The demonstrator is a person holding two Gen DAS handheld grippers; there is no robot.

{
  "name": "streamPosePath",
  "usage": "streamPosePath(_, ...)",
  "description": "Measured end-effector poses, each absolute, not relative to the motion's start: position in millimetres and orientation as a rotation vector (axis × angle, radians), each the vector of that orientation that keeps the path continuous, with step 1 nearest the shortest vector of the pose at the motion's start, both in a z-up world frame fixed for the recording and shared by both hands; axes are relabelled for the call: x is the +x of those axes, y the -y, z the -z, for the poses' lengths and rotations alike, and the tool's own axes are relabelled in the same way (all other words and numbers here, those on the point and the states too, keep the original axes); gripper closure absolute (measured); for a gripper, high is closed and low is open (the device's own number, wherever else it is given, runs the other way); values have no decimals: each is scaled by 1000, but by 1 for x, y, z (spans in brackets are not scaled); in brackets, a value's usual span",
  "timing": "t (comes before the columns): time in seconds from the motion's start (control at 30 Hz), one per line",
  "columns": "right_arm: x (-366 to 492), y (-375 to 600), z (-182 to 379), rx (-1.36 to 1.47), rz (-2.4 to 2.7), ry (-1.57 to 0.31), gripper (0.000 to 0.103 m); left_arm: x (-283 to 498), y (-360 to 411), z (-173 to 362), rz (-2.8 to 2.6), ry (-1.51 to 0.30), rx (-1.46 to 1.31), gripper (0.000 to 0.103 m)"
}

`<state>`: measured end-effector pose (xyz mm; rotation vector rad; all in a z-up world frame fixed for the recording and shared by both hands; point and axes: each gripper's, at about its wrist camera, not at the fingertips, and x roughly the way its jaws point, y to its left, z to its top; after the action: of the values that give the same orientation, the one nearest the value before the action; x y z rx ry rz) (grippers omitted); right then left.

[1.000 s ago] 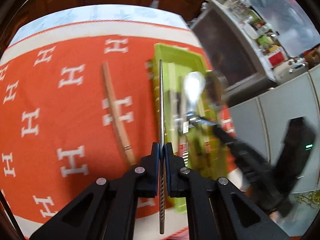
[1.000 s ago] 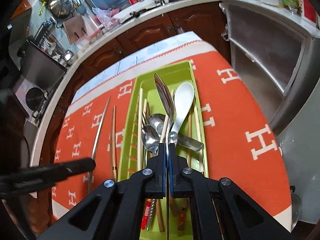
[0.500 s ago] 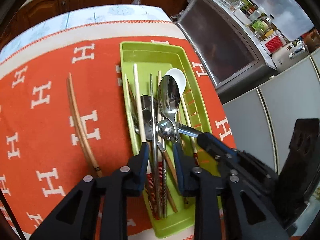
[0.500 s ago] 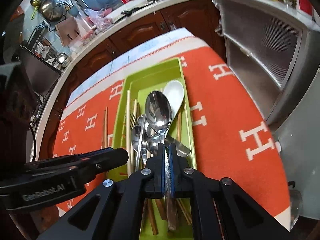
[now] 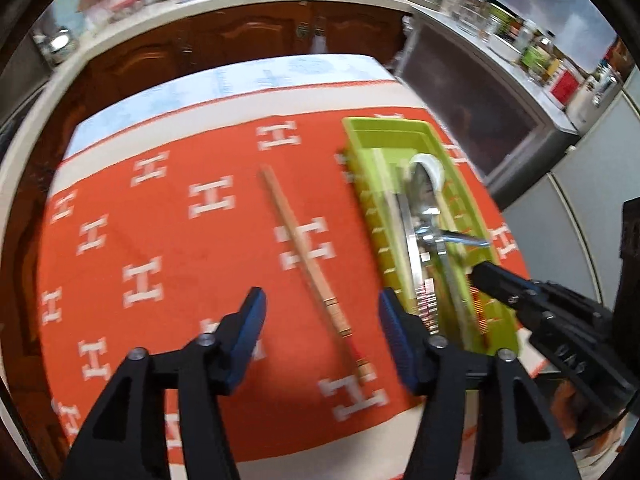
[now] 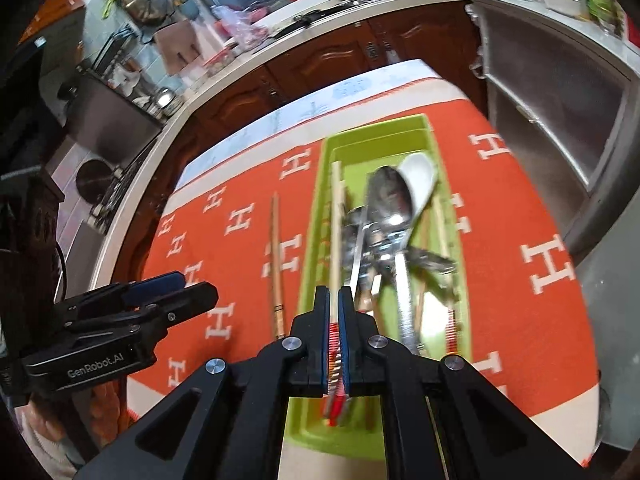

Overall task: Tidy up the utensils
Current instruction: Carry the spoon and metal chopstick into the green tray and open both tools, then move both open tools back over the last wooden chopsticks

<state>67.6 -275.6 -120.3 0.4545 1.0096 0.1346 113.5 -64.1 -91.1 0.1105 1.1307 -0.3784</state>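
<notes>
I work both grippers over a kitchen surface [image 5: 120,128] draped in an orange cloth [image 5: 168,248] patterned with white letters, where a green tray [image 6: 434,152] collects the cutlery I am sorting. My left gripper [image 5: 322,338] hangs above the cloth with its jaws opening and nothing between them, and directly ahead of it lies the one piece outside the tray, a wooden chopstick [image 5: 308,260], stretched flat on the cloth just beside the tray's long wall; I judge that widening gap is meant for it. My right gripper [image 6: 334,340] hovers over the near end of the tray with its jaws nearly together and empty, a thin slit showing the red-banded chopstick ends [image 6: 336,364] lying below in the tray rather than anything pinched. Inside the tray a large steel spoon [image 6: 390,200] rests bowl-up across a white ceramic spoon [image 6: 420,178], with more metal pieces, too blurred to sort out, and pale chopsticks lying lengthwise, all pointing the same way so the narrow tray can take them. With the lone chopstick the only stray in sight, I reckon the sorting is close to finished.
</notes>
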Motion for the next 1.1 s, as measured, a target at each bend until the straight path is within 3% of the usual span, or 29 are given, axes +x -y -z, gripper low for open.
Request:
streamPosePath(0.13, 69, 251, 116, 429, -178, -1020, 86, 105, 38, 92, 298, -1093, 137, 32)
streamPosePath(1.1, 193, 160, 189, 149, -126, -1278, 88, 129, -54, 147, 134, -1104, -3, 31)
